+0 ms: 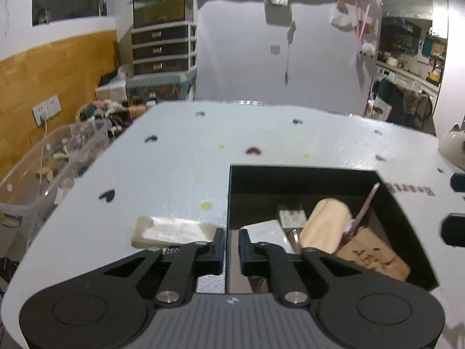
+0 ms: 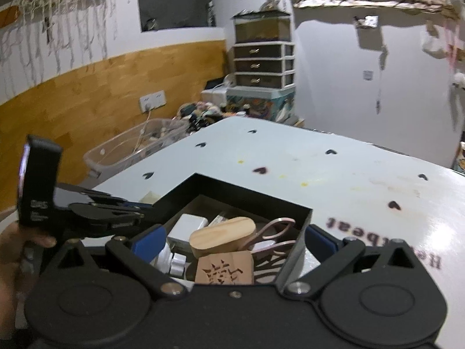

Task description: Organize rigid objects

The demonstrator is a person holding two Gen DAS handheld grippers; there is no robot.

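The left gripper [image 1: 231, 242] has its jaws nearly together with a narrow gap and nothing between them; they straddle the near left wall of the black box [image 1: 302, 171]. The step in hand looks like fetching the last loose piece, so I judge the jaws should part wider, swing left clear of the wall, and come down flat over that piece before pinching its long sides.

That piece, a pale flat rectangular block [image 1: 174, 232], lies on the white table [image 1: 180, 157] just left of the left jaw, outside the box.

The right gripper [image 2: 232, 240] hangs released, jaws wide and empty, above the box, with the rounded wooden block [image 2: 222, 232], carved wooden tile [image 2: 223, 269] and pink scissors [image 2: 276, 232] between and beyond its blue pads.
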